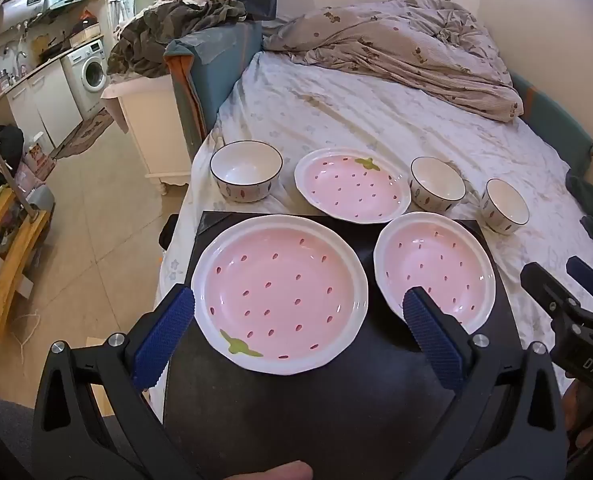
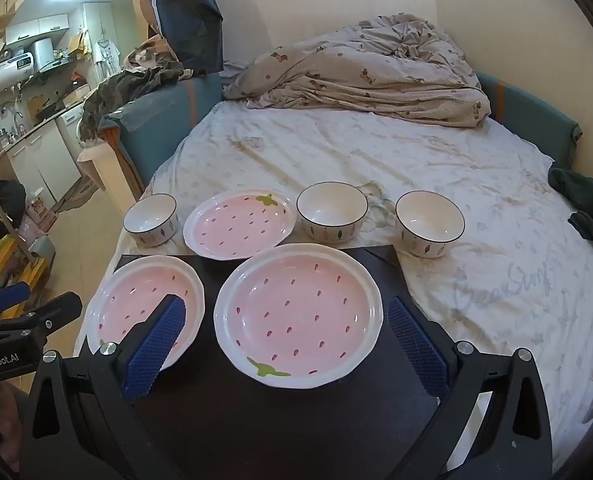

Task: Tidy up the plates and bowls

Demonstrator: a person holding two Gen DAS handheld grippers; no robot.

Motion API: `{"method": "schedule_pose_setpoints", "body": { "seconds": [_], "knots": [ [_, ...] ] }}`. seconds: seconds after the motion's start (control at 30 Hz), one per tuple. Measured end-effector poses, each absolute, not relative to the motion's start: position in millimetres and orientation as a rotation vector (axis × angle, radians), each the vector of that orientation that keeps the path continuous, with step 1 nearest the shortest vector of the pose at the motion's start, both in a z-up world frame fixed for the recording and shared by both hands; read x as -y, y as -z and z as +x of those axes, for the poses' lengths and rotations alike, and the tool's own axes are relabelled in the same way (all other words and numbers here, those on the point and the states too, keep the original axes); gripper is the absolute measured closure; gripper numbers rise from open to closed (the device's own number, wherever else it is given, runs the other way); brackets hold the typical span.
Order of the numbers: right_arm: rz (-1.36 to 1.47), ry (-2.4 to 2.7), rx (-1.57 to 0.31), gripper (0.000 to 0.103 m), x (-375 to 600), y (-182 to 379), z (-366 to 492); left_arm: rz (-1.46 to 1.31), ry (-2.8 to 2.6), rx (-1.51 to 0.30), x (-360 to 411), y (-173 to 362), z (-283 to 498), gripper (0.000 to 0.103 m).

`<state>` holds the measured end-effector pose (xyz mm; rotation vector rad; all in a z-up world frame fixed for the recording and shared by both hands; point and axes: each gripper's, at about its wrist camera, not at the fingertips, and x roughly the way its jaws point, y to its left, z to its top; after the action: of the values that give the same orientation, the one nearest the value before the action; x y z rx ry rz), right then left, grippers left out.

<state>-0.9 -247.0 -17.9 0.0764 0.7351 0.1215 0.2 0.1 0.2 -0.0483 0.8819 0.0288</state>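
Showing washing machine (image 1: 93, 69) upper left, left wrist view only; right view hiding it. Three plates (image 1: 280, 294), three bowls (image 1: 246, 171) sitting mid-frame on bed (image 1: 376, 112). Left gripper (image 1: 298, 322), right gripper (image 2: 286, 338) hovering, jaws released, grasping nothing.

I see the right gripper (image 2: 286, 330) wide open, angled down, empty. One pink strawberry plate (image 2: 296, 314) sits between my fingers on the black board (image 2: 288, 420). Second plate (image 2: 144, 306) left. Third plate (image 2: 240, 224) and three bowls (image 2: 332, 212) ahead on the bed.
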Motion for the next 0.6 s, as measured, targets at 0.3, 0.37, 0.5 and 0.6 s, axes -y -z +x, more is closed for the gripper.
{"method": "schedule_pose_setpoints", "body": {
  "seconds": [0.3, 0.37, 0.5, 0.6],
  "knots": [
    [0.079, -0.120, -0.735, 0.000, 248.1, 18.3, -1.2, -0.042, -0.030, -0.874, 0.6, -0.2, 0.0, 0.000],
    [0.076, -0.121, -0.736, 0.000, 247.4, 19.5, 0.0, -0.040, -0.031, -0.874, 1.1, 0.0, 0.1, 0.000],
    [0.075, -0.122, -0.738, 0.000, 247.5, 18.9, -0.8, -0.044, -0.030, -0.875, 0.1, -0.3, -0.1, 0.000],
    [0.075, -0.122, -0.739, 0.000, 247.2, 18.8, -1.0, -0.044, -0.031, -0.874, 0.1, 0.0, 0.1, 0.000]
  ]
}}
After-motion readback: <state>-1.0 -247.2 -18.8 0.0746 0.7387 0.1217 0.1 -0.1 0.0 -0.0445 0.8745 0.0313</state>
